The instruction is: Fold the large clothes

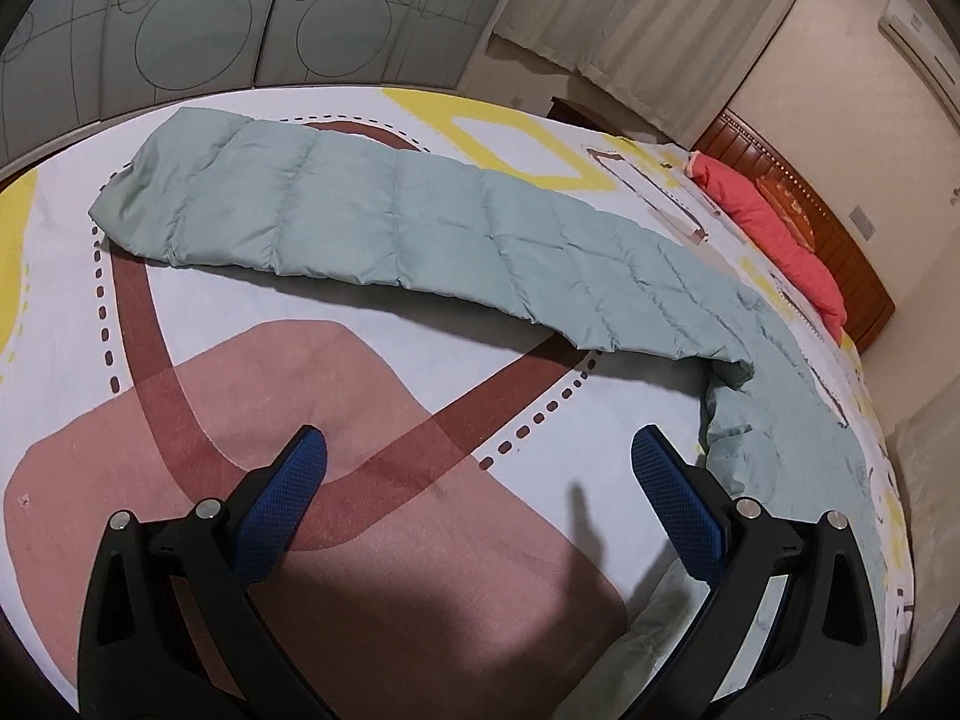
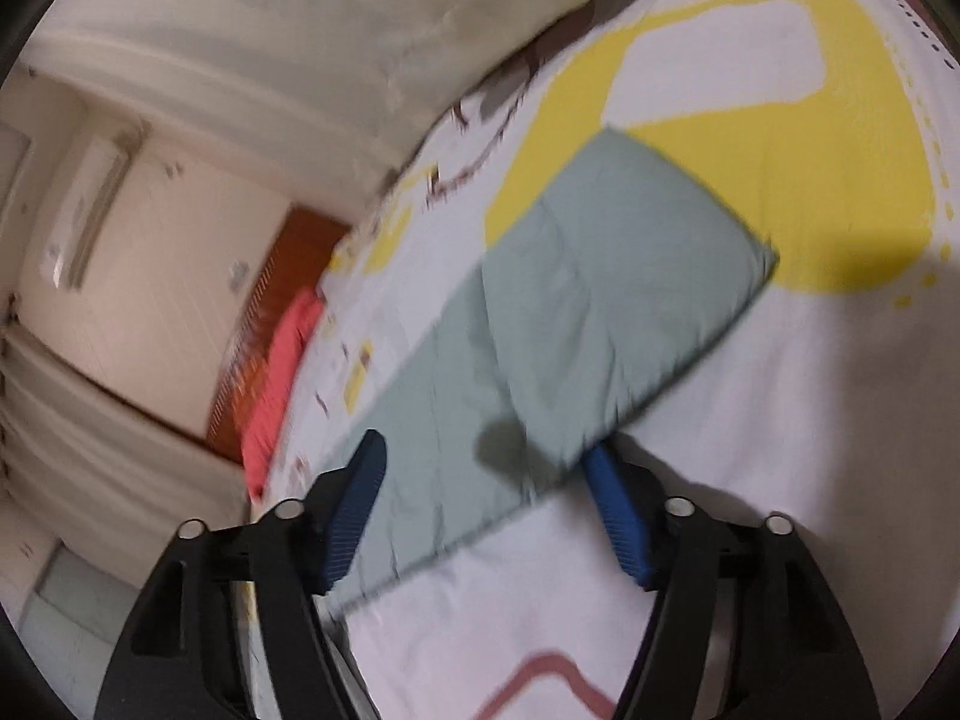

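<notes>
Patterned bed sheet (image 1: 372, 372) under green quilt (image 1: 336, 210); left hand-held gripper (image 1: 480, 468) agape; right hand-held gripper (image 2: 486, 480) agape, empty.

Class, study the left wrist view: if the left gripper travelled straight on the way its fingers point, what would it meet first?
Probably the patterned bed cover: the open left gripper points down at its bare pink and brown print. The pale green quilted garment lies further along, so it would likely come second, though depth is uncertain.

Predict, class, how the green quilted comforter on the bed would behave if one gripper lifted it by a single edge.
The green comforter would probably sag and drape, since its near end already crumples. Its puffy stitched panels suggest it is light for its bulk. The smooth fabric might slip between the open left gripper pads.
</notes>
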The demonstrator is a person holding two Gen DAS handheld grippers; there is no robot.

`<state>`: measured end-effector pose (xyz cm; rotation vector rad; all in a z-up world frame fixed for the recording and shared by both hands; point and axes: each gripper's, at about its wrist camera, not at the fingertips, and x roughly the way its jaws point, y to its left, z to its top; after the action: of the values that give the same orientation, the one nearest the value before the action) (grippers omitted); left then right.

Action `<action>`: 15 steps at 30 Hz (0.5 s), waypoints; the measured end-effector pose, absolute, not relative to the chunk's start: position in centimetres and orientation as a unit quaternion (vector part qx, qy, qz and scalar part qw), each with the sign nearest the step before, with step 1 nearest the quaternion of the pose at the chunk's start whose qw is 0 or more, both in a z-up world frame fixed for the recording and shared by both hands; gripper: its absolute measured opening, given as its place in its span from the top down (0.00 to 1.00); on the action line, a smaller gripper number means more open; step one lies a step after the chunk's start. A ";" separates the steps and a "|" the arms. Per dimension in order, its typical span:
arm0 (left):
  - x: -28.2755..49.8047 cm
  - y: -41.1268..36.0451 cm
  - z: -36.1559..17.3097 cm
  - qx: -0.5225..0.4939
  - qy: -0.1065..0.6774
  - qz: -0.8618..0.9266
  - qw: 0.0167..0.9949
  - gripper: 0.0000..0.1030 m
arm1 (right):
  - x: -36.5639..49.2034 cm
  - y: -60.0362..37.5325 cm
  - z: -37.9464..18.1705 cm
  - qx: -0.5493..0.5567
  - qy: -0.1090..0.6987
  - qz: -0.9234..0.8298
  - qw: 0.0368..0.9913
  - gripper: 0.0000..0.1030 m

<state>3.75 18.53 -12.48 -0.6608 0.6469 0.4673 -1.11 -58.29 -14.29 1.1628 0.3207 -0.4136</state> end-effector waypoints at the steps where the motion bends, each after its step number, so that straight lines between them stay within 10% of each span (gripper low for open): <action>1: 3.7 18.5 -12.4 -0.315 0.308 0.224 0.869 0.02 | -1.4 -58.6 -14.4 0.549 0.136 -0.195 0.801 0.33; 6: 4.1 18.6 -12.2 -0.307 0.316 0.229 0.868 0.02 | -1.0 -59.8 -14.7 0.550 0.113 -0.207 0.801 0.34; 10: 4.2 18.9 -11.8 -0.306 0.315 0.259 0.860 0.02 | -0.3 -60.6 -14.6 0.533 0.130 -0.221 0.806 0.80; 15: 4.6 19.7 -11.8 -0.266 0.338 0.308 0.849 0.02 | 0.9 -60.6 -12.8 0.486 0.156 -0.230 0.829 0.90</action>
<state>4.56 19.71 -11.79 -0.5602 0.7116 0.6491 0.94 -60.62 -12.81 1.0321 0.3312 -0.4875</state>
